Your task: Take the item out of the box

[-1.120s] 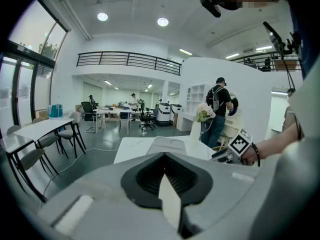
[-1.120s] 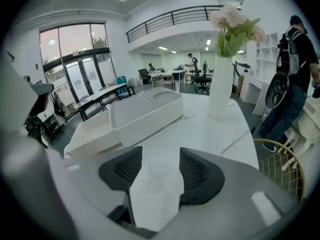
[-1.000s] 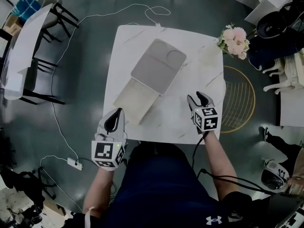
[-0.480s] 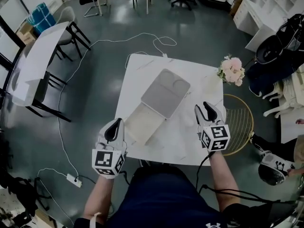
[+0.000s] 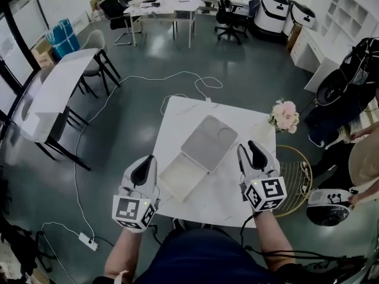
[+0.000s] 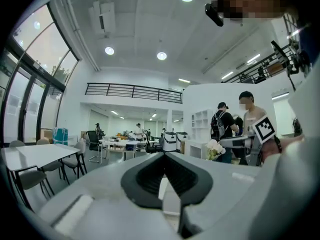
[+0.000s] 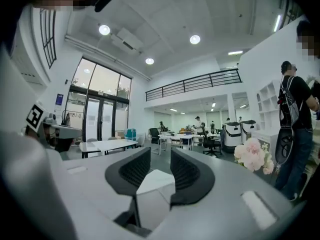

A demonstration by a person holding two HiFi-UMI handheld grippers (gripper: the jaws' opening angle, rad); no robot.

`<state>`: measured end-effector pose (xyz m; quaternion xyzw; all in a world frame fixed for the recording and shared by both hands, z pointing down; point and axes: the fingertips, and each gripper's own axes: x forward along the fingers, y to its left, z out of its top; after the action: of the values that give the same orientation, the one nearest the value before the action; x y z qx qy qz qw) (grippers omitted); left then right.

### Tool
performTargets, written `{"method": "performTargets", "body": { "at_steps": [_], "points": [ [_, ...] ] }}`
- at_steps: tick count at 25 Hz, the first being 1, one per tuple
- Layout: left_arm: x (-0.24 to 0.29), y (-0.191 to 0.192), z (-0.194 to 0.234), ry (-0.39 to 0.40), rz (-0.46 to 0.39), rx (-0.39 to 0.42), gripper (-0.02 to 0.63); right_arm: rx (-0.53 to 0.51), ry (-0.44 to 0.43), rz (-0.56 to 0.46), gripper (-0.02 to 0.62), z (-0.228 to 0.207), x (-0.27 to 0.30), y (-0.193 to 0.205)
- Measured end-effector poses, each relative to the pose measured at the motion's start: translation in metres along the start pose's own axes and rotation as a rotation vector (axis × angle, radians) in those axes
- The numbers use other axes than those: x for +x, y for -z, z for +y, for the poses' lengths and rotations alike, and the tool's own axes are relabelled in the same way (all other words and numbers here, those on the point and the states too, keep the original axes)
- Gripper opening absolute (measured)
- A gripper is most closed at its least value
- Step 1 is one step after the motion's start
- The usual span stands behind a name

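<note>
Both grippers are held over the near edge of the white marble table (image 5: 177,114), pointed roughly level.

L gripper (image 5: 148,160): jaws brought fully together, tips touching, nothing btwn them.

R gripper (image 5: 247,148): jaws part-way apart w/ a narrow gap, and they have just been closing. Nothing is gripped. Only a white surface is seen beyond the gap.

A shallow pale box (image 5: 176,183) is laid open on the table btwn the two grippers, nearer the L one, long axis set diagonally. A grey tray (image 5: 208,142) w/ one round and one rectangular recess is laid across the box's far end, overlapping it, toward table centre. Whether it sits in the box or on its rim can't be told. Neither box nor tray is touched by a gripper.

A pink flower bunch (image 5: 285,116) is set at the table's far R corner. A gold wire frame (image 5: 294,176) is seen on the floor just beside the table's R edge. A white cable (image 5: 121,90) is trailed over the floor from the table's far side.
</note>
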<state>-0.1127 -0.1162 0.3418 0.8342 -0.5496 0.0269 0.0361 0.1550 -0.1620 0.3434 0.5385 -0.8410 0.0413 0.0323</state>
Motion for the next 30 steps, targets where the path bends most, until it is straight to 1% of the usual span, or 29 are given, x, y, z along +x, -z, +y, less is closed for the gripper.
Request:
{"method": "performTargets", "body": {
  "at_steps": [5,7,10,11,14,17,24,30],
  "points": [
    [0.005,-0.024,-0.001,0.010,-0.054,0.012,0.002,-0.025,-0.036,-0.102,0.103,0.017,-0.006,-0.029],
    [0.009,-0.033,-0.001,0.013,-0.073,0.016,0.002,-0.050,-0.043,-0.134,0.077,0.021,-0.006,-0.038],
    [0.015,-0.045,-0.005,0.021,-0.093,0.019,0.002,-0.089,-0.054,-0.157,0.008,0.026,-0.008,-0.045],
    [0.017,-0.048,-0.008,0.025,-0.096,0.020,0.002,-0.100,-0.060,-0.157,0.003,0.027,-0.009,-0.046],
    [0.022,-0.051,-0.013,0.038,-0.098,0.021,0.002,-0.133,-0.072,-0.154,0.003,0.029,-0.010,-0.046],
    [0.027,-0.047,-0.013,0.038,-0.089,0.021,0.002,-0.176,-0.063,-0.159,0.003,0.029,-0.010,-0.048],
    [0.029,-0.013,-0.004,0.026,-0.030,-0.011,0.002,-0.222,-0.050,-0.145,0.002,0.030,-0.007,-0.039],
    [0.032,-0.016,0.002,0.017,-0.027,-0.013,0.002,-0.210,-0.046,-0.153,0.002,0.025,-0.006,-0.040]
  ]
}}
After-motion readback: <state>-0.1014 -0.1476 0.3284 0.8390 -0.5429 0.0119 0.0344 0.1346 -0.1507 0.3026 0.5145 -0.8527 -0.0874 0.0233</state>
